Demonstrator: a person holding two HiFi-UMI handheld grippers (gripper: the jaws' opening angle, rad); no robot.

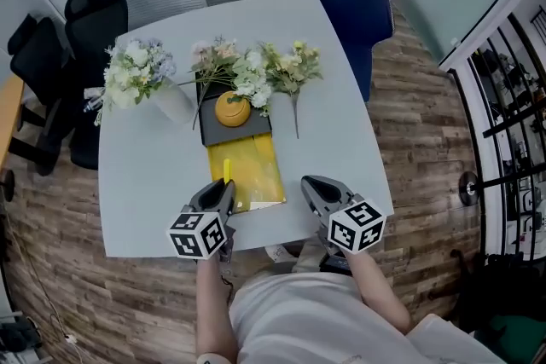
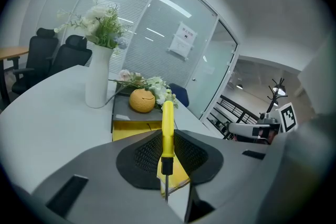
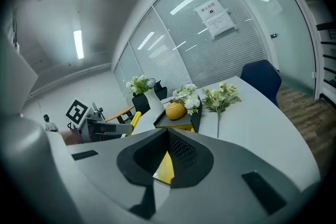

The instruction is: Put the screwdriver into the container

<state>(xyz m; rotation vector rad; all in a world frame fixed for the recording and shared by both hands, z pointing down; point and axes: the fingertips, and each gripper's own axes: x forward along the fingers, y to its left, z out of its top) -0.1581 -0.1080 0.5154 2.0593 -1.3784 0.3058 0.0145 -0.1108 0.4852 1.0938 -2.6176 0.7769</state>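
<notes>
Left gripper view shows your left claw (image 2: 167, 139) grasping the screwdriver (image 2: 167, 123). Its yellow handle sticks out ahead of the jaw tips and its thin shaft points back toward the camera. The yellow container (image 1: 252, 170) lies on the worktop (image 1: 145, 183) just ahead of that claw. Your right claw (image 3: 167, 136), off to its right, is clenched on nothing.

I see my left gripper (image 1: 219, 187) at the table's (image 1: 145, 200) near edge; screwdriver (image 1: 227, 170) pokes forward over the yellow container (image 1: 254, 170); right gripper (image 1: 314, 185) beside it; flowers (image 1: 256, 72) beyond.
</notes>
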